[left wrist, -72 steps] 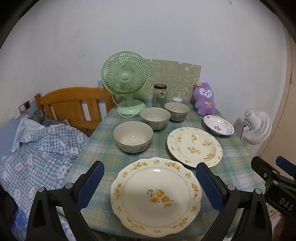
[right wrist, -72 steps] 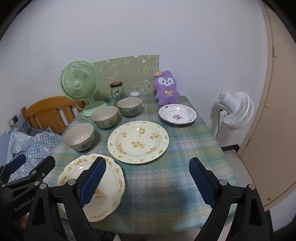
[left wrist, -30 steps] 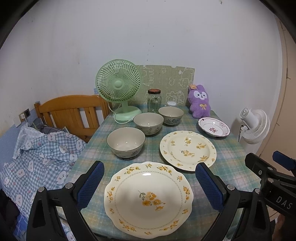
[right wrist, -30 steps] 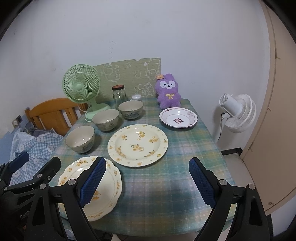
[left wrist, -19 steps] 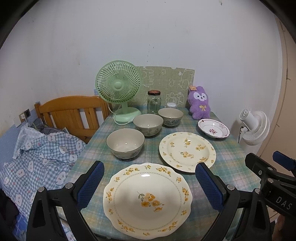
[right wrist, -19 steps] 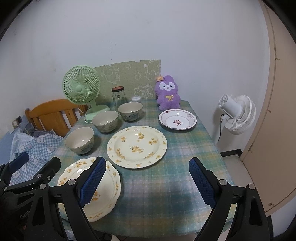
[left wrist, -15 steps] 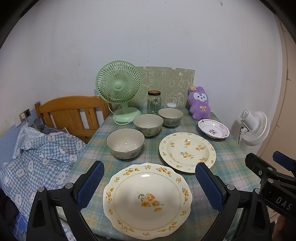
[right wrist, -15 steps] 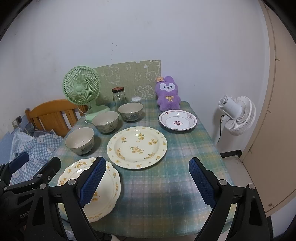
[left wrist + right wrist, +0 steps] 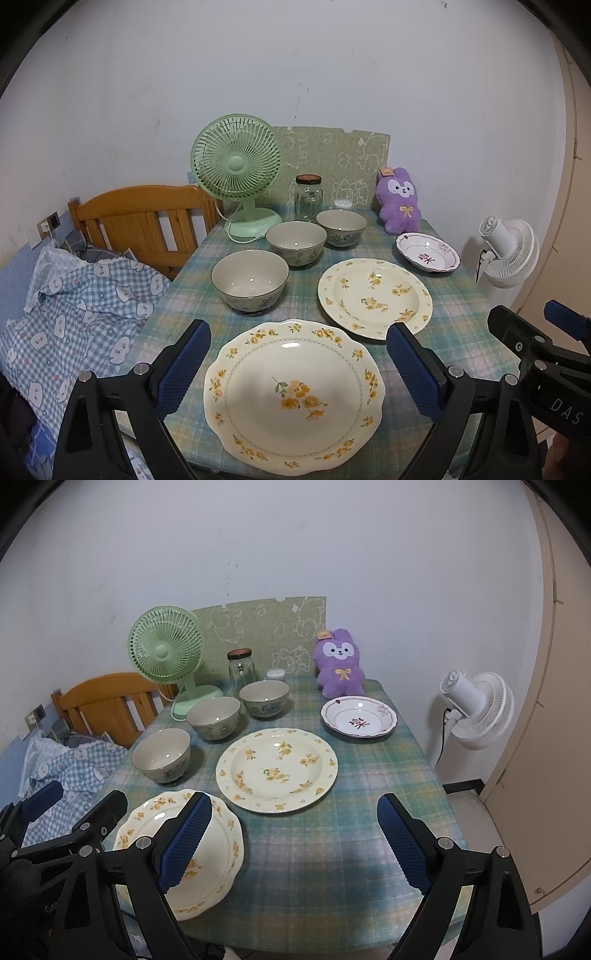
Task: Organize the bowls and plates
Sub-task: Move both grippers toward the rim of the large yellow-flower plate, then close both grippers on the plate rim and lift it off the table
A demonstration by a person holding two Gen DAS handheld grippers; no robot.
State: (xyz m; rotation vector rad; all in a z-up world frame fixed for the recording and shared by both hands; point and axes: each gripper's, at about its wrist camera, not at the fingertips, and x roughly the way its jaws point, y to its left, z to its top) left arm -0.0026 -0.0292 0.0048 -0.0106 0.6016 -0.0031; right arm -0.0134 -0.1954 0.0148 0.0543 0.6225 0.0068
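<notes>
Plates (image 9: 374,297) and bowls (image 9: 250,278) are sitting apart before your spread, empty left gripper (image 9: 298,363) and right gripper (image 9: 294,840); fan (image 9: 238,168), jar (image 9: 308,197) standing behind.

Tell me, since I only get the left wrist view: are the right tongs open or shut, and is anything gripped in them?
Observer: The right tongs are wide open, and nothing is gripped between them.
Operator: My own tongs hide the table's near right corner. Is anything sitting there?
Observer: No. From the round flowered plate down to the near edge, the right wrist view shows only bare tablecloth.
</notes>
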